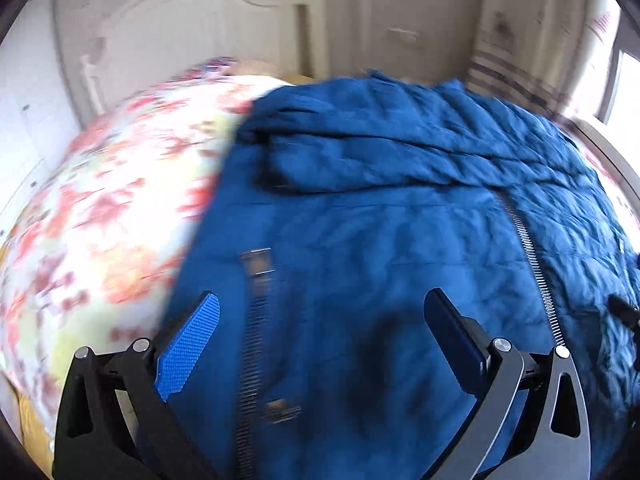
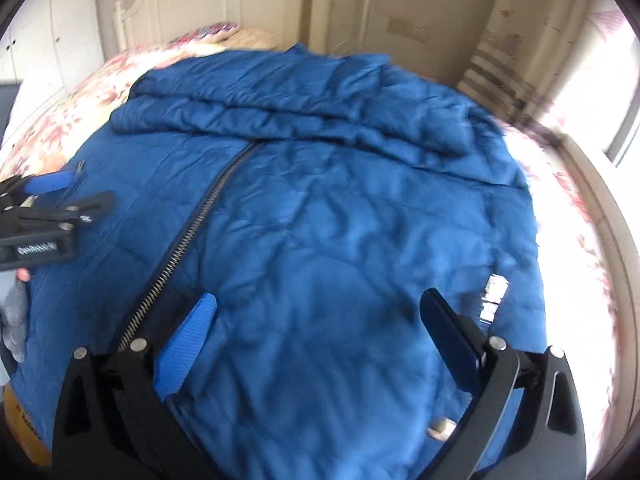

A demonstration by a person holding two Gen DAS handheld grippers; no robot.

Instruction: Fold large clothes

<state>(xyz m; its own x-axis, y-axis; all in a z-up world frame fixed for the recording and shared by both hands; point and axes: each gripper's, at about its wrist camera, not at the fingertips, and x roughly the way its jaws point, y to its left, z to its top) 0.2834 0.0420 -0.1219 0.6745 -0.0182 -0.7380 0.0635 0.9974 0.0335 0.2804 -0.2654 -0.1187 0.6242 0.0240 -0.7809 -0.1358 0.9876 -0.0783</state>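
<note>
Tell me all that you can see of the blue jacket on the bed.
The blue jacket is large, quilted and looks padded, of a slightly shiny fabric, much creased. It lies spread flat on the floral bedcover, with its metal zipper running down the front. A part at the far end, perhaps a sleeve or hood, lies folded across it. The left gripper and the right gripper hang open above it, gripping nothing.

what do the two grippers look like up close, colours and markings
Both match. The left gripper and right gripper have black angular linkage arms with triangular cut-outs and silver pivot pins. Each has one finger faced with a bright blue textured pad, the other finger dark. From the right view, the left gripper's body bears a small white label, too blurred to read.
</note>
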